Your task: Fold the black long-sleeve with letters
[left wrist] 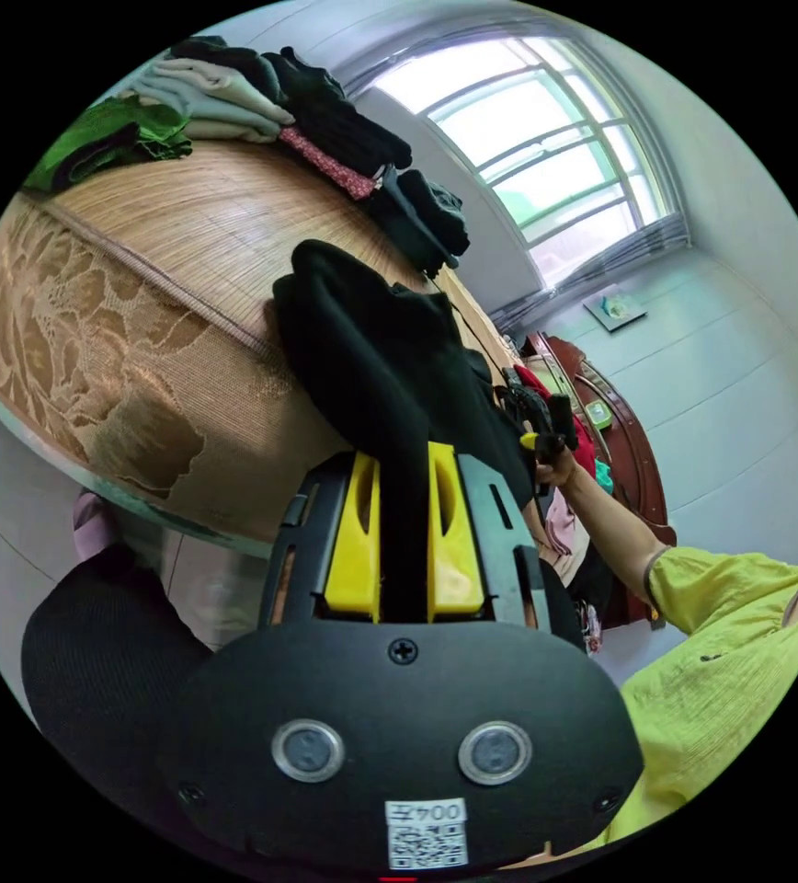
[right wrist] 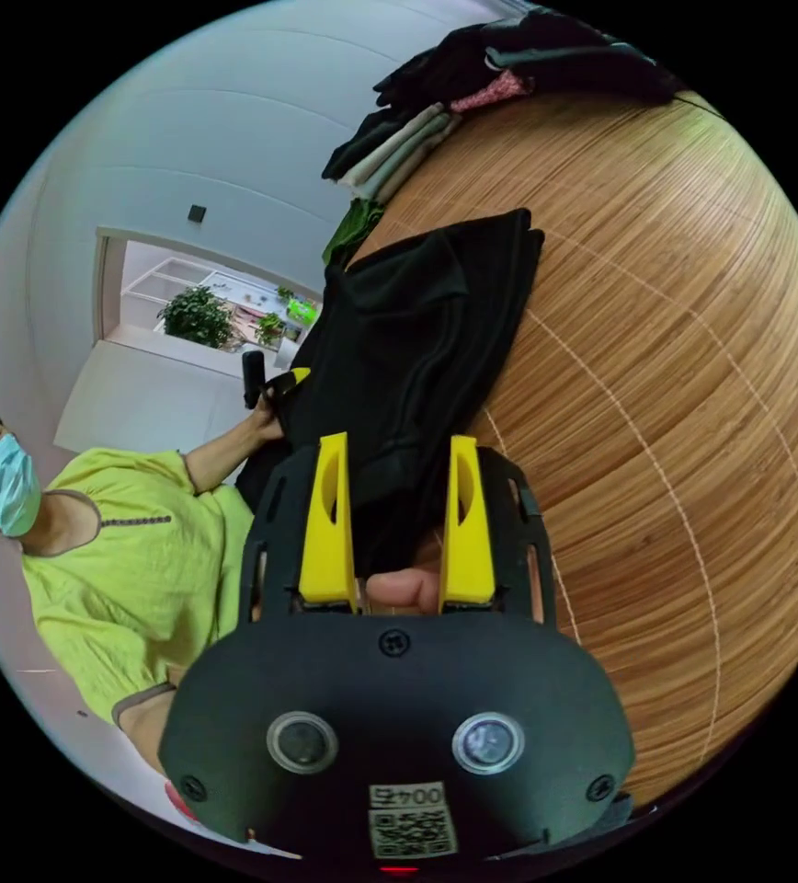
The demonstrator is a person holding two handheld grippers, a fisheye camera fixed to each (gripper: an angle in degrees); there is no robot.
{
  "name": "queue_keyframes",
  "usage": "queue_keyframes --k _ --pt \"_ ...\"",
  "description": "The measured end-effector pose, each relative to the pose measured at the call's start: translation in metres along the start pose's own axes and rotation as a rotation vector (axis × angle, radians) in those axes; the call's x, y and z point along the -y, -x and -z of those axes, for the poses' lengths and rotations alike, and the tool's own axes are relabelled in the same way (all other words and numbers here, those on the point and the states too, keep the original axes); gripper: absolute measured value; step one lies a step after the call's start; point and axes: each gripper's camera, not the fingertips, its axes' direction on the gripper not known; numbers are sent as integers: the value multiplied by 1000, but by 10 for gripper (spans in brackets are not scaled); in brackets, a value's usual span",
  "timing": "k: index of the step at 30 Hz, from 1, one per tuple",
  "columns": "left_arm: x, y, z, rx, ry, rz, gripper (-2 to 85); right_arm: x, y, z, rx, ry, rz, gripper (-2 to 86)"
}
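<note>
Clamping a thick bunch of the black long-sleeve garment [left wrist: 390,386] between its yellow jaws, the left gripper [left wrist: 404,533] is holding the cloth so that it is running from the jaws toward twelve o'clock in the left gripper view. The garment is draping over the edge of the woven bamboo bed mat [left wrist: 197,221], just above a lace-patterned bed skirt [left wrist: 86,368] at nine o'clock.

The right gripper [right wrist: 397,524] is showing its yellow jaws standing apart, with the same black cloth [right wrist: 427,331] lying between them; whether they are pressing on it I cannot tell. A fingertip [right wrist: 404,587] is showing at the base of the jaws. From here the garment's long axis is stretching toward twelve o'clock across the bamboo mat [right wrist: 675,368], bunched and narrow, with no letters showing.

Both grippers are sitting at the near end of the garment, so the coming move is likely turning on carrying that end along the long axis.

Farther off, a pile of folded clothes [right wrist: 509,64] is resting at the mat's far edge, near twelve o'clock.
</note>
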Motion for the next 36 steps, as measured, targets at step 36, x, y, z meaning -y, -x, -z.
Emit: queue_keyframes --k 36 --pt "226 -88 245 1307 -391 -607 55 472 294 -379 -89 -565 202 81"
